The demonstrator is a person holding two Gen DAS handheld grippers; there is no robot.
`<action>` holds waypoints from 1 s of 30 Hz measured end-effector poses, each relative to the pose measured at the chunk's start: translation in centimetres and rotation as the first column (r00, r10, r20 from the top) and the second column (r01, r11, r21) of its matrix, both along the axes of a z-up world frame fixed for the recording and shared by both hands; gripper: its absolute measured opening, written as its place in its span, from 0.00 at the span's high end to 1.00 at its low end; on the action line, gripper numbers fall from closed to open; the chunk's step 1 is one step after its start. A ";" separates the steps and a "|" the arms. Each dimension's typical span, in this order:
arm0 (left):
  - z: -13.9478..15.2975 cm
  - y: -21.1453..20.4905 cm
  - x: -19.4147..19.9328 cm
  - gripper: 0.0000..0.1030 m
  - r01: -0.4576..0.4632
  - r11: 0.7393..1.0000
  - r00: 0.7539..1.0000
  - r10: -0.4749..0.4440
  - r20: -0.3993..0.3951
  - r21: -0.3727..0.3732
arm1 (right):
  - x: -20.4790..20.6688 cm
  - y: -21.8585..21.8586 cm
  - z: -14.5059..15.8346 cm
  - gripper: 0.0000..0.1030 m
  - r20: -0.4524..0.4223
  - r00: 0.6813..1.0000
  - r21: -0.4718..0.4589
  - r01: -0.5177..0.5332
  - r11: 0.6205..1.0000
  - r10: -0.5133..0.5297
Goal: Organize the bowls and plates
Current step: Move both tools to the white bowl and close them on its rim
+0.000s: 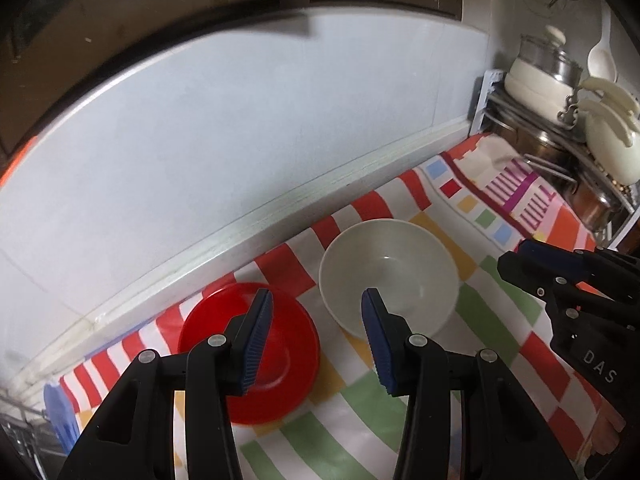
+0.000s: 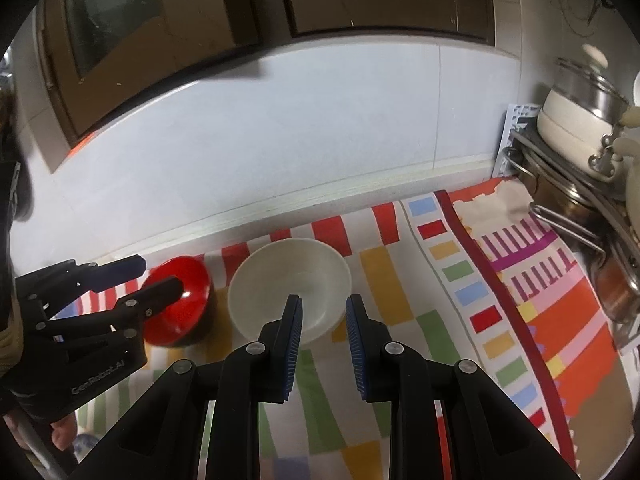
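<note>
A white bowl [image 1: 390,270] stands on the striped cloth near the back wall; it also shows in the right wrist view [image 2: 288,280]. A red bowl [image 1: 280,344] sits to its left, also in the right wrist view [image 2: 180,300]. My left gripper [image 1: 316,316] is open and empty, above the gap between the two bowls, its left finger over the red bowl. It also appears in the right wrist view [image 2: 156,276]. My right gripper [image 2: 322,324] is open and empty, just in front of the white bowl's near rim. It enters the left wrist view [image 1: 516,260] from the right.
A metal rack [image 1: 560,152] with a lidded white pot [image 2: 576,120], pans and white ladles stands at the right. A tiled wall [image 1: 240,140] runs along the back. The colourful cloth [image 2: 500,300] covers the counter. A blue item [image 1: 60,416] lies at the left edge.
</note>
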State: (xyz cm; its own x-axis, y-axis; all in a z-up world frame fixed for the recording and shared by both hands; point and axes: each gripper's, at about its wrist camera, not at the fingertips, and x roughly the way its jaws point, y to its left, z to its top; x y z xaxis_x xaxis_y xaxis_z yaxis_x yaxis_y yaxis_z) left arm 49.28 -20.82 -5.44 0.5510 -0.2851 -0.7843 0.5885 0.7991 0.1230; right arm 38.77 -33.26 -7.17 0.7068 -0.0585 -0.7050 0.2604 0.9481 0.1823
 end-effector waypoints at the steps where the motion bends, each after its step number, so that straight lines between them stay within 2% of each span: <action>1: -0.4 -0.2 0.5 0.56 0.003 1.000 1.000 -0.003 -0.004 0.004 | 0.5 -0.2 -0.3 0.77 -0.007 1.000 0.003 0.002 1.000 -0.002; 12: -4.2 -2.7 4.5 0.56 0.038 0.998 0.998 -0.035 -0.045 0.053 | 4.1 -1.3 -4.3 0.77 -0.088 0.996 0.062 0.021 0.998 -0.015; 18: -6.3 -4.0 5.7 0.59 0.059 0.994 0.995 -0.051 -0.083 0.091 | 5.3 -1.8 -5.9 0.77 -0.126 0.992 0.094 0.030 0.995 -0.018; 24: -7.7 -4.6 6.3 0.68 0.066 0.992 0.990 -0.052 -0.131 0.106 | 6.0 -2.1 -6.9 0.77 -0.155 0.988 0.127 0.042 0.991 -0.022; 30: -8.4 -5.1 6.6 0.80 0.064 0.990 0.990 -0.047 -0.136 0.124 | 6.5 -2.1 -7.2 0.77 -0.161 0.987 0.130 0.046 0.991 -0.024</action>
State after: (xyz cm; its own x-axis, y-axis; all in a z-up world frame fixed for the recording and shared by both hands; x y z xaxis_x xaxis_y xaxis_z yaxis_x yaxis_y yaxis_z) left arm 55.90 -25.97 -13.89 0.4258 -0.2047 -0.8814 0.6491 0.7477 0.1400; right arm 45.25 -35.38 -14.35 0.5842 0.0201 -0.8114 0.3288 0.9081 0.2593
